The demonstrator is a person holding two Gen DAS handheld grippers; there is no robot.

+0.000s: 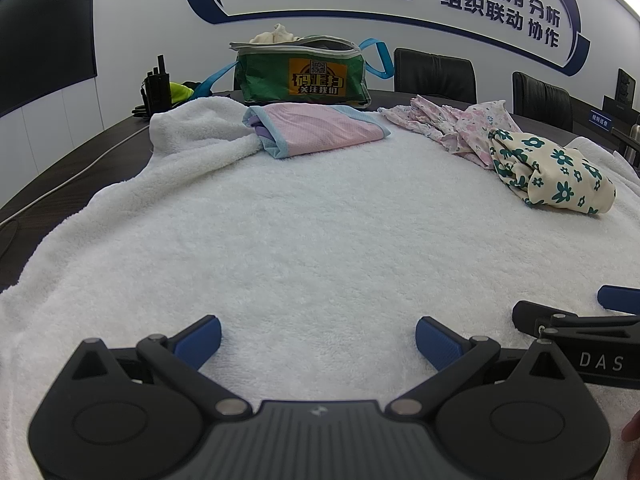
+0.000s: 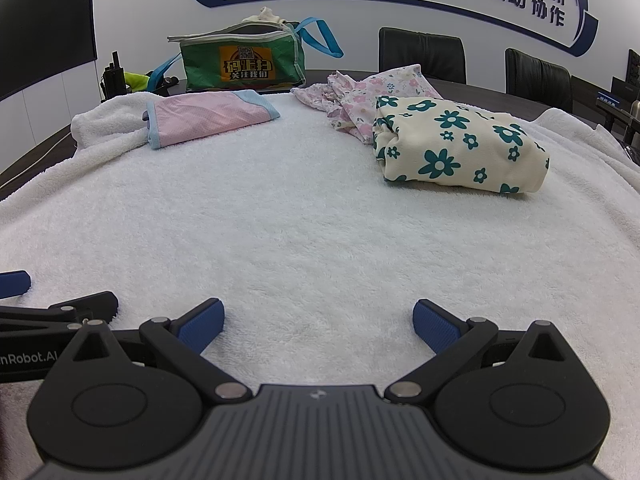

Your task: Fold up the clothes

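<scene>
White terry towel (image 2: 320, 220) covers the table. Left gripper (image 1: 318, 342) and right gripper (image 2: 318, 322) rest near, side by side, jaws spread, holding nothing. Folded pink garment (image 2: 208, 118) lies far left; cream floral garment (image 2: 460, 148) far right, touching crumpled pink floral garment (image 2: 360, 96). Green bag (image 2: 240, 60) stands behind.

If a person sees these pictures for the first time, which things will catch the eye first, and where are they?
The wide white fluffy towel fills the middle, with the open left gripper and open right gripper low over its near edge. At the far right lies a cream garment with dark green flowers, partly on a crumpled pink floral garment; a folded pink mesh garment with light blue trim lies far left. Behind stands a green zipped bag with a yellow label.
</scene>
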